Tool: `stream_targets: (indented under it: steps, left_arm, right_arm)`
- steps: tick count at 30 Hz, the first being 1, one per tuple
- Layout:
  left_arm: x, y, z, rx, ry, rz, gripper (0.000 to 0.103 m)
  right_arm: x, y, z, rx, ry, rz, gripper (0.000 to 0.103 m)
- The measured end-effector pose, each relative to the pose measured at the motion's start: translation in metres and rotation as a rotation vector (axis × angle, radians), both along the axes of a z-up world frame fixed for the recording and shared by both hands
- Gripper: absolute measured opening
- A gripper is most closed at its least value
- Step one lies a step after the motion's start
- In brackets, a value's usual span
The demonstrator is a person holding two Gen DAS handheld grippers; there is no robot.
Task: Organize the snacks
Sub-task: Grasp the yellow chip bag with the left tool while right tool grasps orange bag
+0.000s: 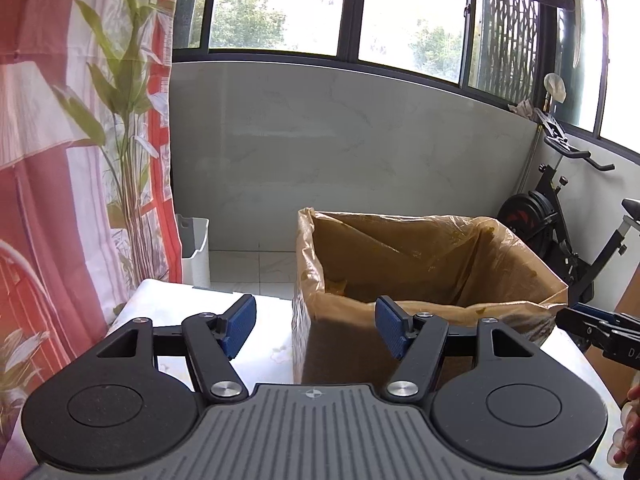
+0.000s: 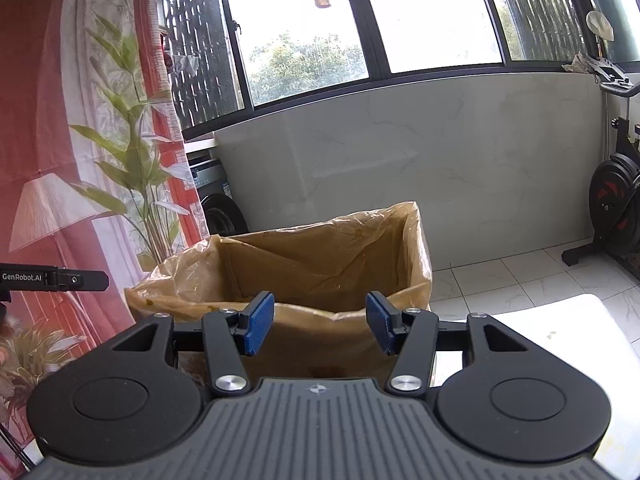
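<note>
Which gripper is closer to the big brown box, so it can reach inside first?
Probably the right gripper. Its open jaws line up with the middle of the box, and the front rim sits just beyond them. The left gripper, also open, points at the box's left corner, half over the table.

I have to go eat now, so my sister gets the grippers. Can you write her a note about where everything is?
Left gripper: open, holding nothing. Right gripper: open, holding nothing.
The cardboard box, lined with a plastic bag, stands on the white table just ahead of both grippers.
No snacks show in either view, and the bottom of the box is mostly hidden, so what is done cannot be told.
Left: find the snacks and sort them.
</note>
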State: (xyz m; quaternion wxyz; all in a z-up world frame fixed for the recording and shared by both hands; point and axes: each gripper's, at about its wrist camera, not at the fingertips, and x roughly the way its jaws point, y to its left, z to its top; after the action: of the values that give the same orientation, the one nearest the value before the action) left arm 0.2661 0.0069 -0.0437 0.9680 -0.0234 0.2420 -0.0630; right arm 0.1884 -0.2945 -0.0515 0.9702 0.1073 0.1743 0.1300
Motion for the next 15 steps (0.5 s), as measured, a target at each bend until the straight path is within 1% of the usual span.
stream_targets:
  steps: [3,11,12,14,15]
  left_arm:
    - [-0.014,0.001,-0.011,-0.009,0.016,-0.003,0.068]
    - [-0.034,-0.010,-0.047,-0.013,0.076,-0.037,0.068]
    - [-0.034,-0.010,-0.050,-0.012,0.082,-0.037,0.068]
    - [-0.037,-0.013,-0.058,-0.004,0.093,-0.037,0.068]
    - [-0.037,-0.013,-0.061,-0.003,0.097,-0.039,0.068]
  right_arm:
    - [-0.013,0.010,-0.014,-0.011,0.021,0.020,0.055]
    - [-0.029,0.037,-0.062,-0.046,0.144,0.090,0.055]
    - [-0.029,0.040,-0.066,-0.048,0.161,0.102,0.056]
    - [-0.029,0.044,-0.073,-0.048,0.183,0.121,0.060]
    - [-0.029,0.045,-0.075,-0.048,0.190,0.131,0.064]
